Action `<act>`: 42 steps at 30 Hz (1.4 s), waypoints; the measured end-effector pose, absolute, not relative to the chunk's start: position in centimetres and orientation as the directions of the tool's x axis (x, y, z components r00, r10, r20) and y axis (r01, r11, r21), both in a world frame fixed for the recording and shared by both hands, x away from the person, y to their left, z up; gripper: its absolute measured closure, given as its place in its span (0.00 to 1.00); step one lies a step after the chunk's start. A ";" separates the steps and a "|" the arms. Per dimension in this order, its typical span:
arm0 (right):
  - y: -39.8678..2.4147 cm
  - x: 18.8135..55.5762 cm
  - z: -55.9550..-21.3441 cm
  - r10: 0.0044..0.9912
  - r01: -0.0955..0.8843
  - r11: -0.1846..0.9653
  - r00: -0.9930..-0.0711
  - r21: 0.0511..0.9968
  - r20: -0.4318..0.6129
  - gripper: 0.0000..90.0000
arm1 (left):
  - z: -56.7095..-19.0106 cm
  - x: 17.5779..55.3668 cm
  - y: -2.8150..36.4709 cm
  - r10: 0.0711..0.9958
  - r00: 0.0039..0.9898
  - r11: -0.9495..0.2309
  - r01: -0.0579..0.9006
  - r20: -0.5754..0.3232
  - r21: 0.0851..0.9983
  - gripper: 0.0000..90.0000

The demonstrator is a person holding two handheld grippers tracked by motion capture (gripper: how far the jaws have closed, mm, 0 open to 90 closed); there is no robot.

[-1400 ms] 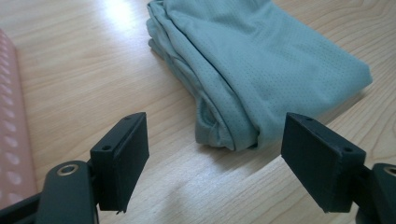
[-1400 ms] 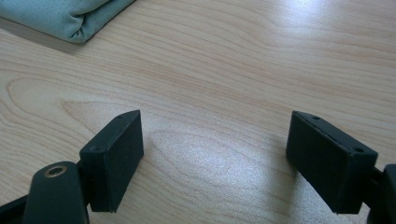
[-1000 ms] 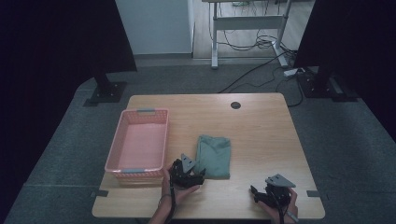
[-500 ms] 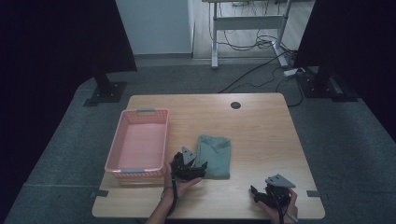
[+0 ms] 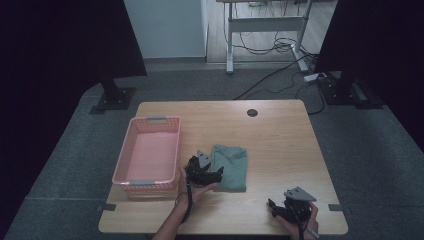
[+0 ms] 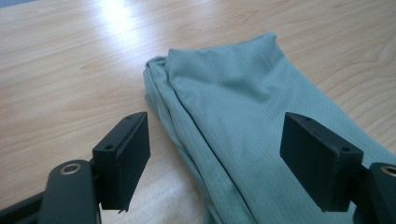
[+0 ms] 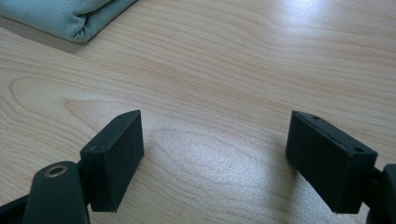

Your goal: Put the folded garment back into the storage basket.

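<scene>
Left tool (image 5: 216, 172): jaws spread wide in the left gripper view (image 6: 215, 154), nothing between the pads; it sits low at the left edge of the folded cloth, one jaw over bare wood, the other over the fabric.
Right tool (image 5: 278, 209): jaws also spread wide (image 7: 215, 158), empty, low over bare wood near the front edge of the table, well apart from the cloth.
Folded cloth (image 5: 231, 167): grey-green garment of fine mesh fabric (image 6: 243, 121), folded into a rough rectangle, lying flat near the middle of the table, just to the right of the basket; in the right gripper view one folded corner (image 7: 70, 18) shows at the top left.
Basket (image 5: 125, 160): pink plastic, rectangular, with latticed walls, standing on the left part of the table beside the left tool.
Table (image 5: 280, 145): light wood with a dark round cable hole (image 5: 252, 112) near the far edge.
Hands: the left hand (image 5: 197, 187) grips its tool from below; the right hand (image 5: 305, 225) holds its tool at the front right.
</scene>
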State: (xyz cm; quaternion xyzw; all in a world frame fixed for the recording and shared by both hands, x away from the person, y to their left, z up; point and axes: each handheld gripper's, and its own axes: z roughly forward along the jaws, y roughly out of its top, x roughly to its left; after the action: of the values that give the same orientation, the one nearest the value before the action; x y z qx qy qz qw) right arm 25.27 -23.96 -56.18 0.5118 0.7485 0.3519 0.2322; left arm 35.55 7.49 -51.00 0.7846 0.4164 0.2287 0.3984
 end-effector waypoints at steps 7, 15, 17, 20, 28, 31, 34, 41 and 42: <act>-23.9 25.3 -56.2 0.929 0.602 0.228 -0.369 0.765 0.013 0.21 | -51.1 36.9 7.5 0.843 0.538 -0.317 0.476 0.013 0.821 0.26; -23.9 25.3 -56.2 0.929 0.602 0.229 -0.370 0.765 0.013 0.21 | -51.3 38.1 7.1 0.839 0.544 -0.300 0.475 -0.008 0.828 0.26; -23.9 25.3 -56.2 0.929 0.602 0.229 -0.370 0.765 0.013 0.21 | -51.4 38.4 6.9 0.836 0.549 -0.308 0.472 -0.002 0.826 0.25; -23.9 25.3 -56.2 0.929 0.602 0.230 -0.371 0.765 0.013 0.21 | -51.5 38.9 6.7 0.837 0.547 -0.310 0.477 -0.001 0.822 0.25; -24.0 25.3 -56.2 0.928 0.601 0.231 -0.372 0.765 0.012 0.21 | -51.7 40.4 6.5 0.845 0.535 -0.296 0.491 -0.016 0.819 0.25; -23.9 25.3 -56.2 0.928 0.601 0.230 -0.371 0.765 0.013 0.21 | -52.1 40.9 6.1 0.844 0.536 -0.302 0.498 -0.015 0.813 0.25; -23.9 25.3 -56.2 0.929 0.601 0.230 -0.371 0.765 0.012 0.21 | -52.4 41.3 5.9 0.844 0.536 -0.300 0.502 -0.020 0.811 0.25; -24.0 25.3 -56.2 0.928 0.601 0.232 -0.374 0.765 0.012 0.21 | -52.8 42.1 5.7 0.844 0.536 -0.300 0.505 -0.022 0.809 0.25; -24.0 25.3 -56.2 0.928 0.601 0.232 -0.374 0.765 0.012 0.21 | -52.8 42.1 5.7 0.844 0.536 -0.299 0.508 -0.024 0.808 0.25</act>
State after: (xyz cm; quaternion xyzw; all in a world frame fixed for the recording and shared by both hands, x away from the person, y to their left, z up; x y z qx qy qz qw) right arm 25.34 -23.96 -56.19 0.5095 0.7499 0.3528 0.2315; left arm 42.15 5.69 -52.85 0.7783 0.4343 0.2089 0.4025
